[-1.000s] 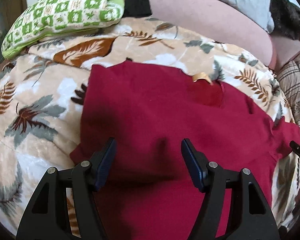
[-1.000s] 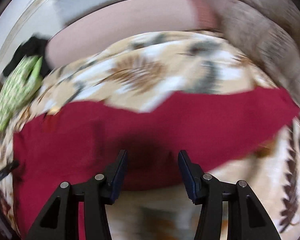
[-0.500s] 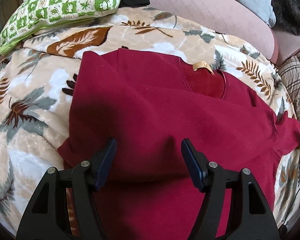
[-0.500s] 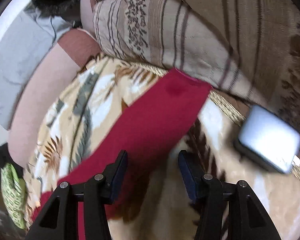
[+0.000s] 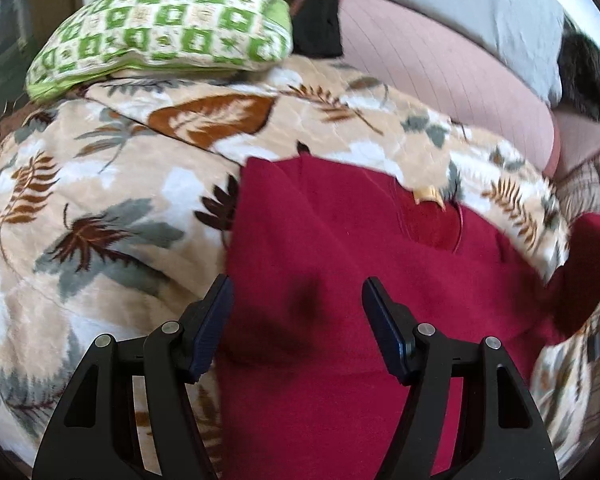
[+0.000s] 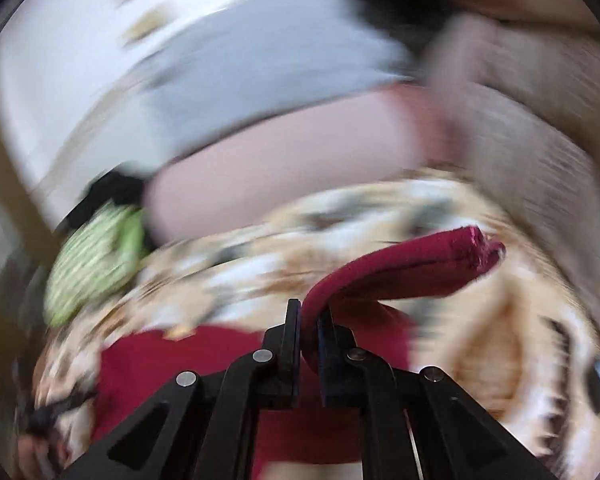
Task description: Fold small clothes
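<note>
A dark red shirt (image 5: pixel 340 264) lies spread on a leaf-print blanket (image 5: pixel 100 184), its neck with a tan label (image 5: pixel 428 194) toward the far side. My left gripper (image 5: pixel 296 312) is open and empty, just above the shirt's left part. My right gripper (image 6: pixel 309 316) is shut on the shirt's sleeve (image 6: pixel 400 268) and holds it lifted off the blanket; the sleeve end sticks out to the right. The lifted sleeve also shows at the right edge of the left wrist view (image 5: pixel 588 264). The right wrist view is blurred.
A green checked pillow (image 5: pixel 172 24) lies at the back left, with a black cloth (image 5: pixel 316 20) beside it. A pink cushion (image 5: pixel 440 68) and a grey pillow (image 5: pixel 472 4) run along the back. A striped blanket (image 5: pixel 592 188) is at the right.
My right gripper has shut on the sleeve and lifted it, swinging back toward the shirt. My left gripper has shifted left over the shirt's left edge and stays open.
</note>
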`<move>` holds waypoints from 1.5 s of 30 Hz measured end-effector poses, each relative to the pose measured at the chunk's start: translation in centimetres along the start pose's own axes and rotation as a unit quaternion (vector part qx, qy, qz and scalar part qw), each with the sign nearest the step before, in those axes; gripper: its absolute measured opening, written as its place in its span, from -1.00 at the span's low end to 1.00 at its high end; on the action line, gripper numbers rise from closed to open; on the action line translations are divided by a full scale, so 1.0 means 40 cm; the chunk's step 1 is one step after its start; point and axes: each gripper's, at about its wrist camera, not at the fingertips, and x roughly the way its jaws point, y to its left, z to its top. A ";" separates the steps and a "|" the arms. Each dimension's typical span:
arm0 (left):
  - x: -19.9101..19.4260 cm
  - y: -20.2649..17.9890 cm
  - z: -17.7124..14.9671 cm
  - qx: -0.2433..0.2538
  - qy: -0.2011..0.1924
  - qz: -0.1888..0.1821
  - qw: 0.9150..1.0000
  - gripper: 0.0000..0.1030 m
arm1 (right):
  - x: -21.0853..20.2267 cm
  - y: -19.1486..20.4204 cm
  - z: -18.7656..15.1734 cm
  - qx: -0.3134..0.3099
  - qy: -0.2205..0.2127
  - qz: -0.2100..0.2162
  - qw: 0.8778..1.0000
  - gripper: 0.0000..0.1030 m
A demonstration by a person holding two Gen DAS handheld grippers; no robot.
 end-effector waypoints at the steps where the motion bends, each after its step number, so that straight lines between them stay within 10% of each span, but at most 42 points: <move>1: -0.008 0.013 0.005 -0.009 -0.003 -0.004 1.000 0.30 | 0.031 0.062 -0.012 -0.015 0.010 0.024 1.000 -0.87; 7: -0.013 0.049 0.008 -0.021 -0.006 -0.004 1.000 0.30 | 0.314 0.411 -0.196 -0.079 0.113 0.146 0.980 -0.87; 11: 0.011 0.051 -0.004 -0.020 0.010 -0.015 1.000 0.30 | 0.433 0.464 -0.332 -0.099 0.219 0.131 0.962 -0.80; 17: 0.020 0.014 -0.003 -0.009 0.008 -0.041 0.999 0.30 | 0.305 0.359 -0.301 -0.098 0.160 0.083 0.979 -0.18; 30: 0.016 -0.028 0.008 -0.033 0.001 -0.057 0.998 0.30 | 0.159 0.145 -0.209 -0.103 0.086 -0.139 0.981 -0.18; 45: 0.030 -0.071 -0.001 -0.009 0.014 -0.052 0.999 0.30 | 0.153 0.131 -0.213 -0.116 0.092 -0.164 0.975 -0.17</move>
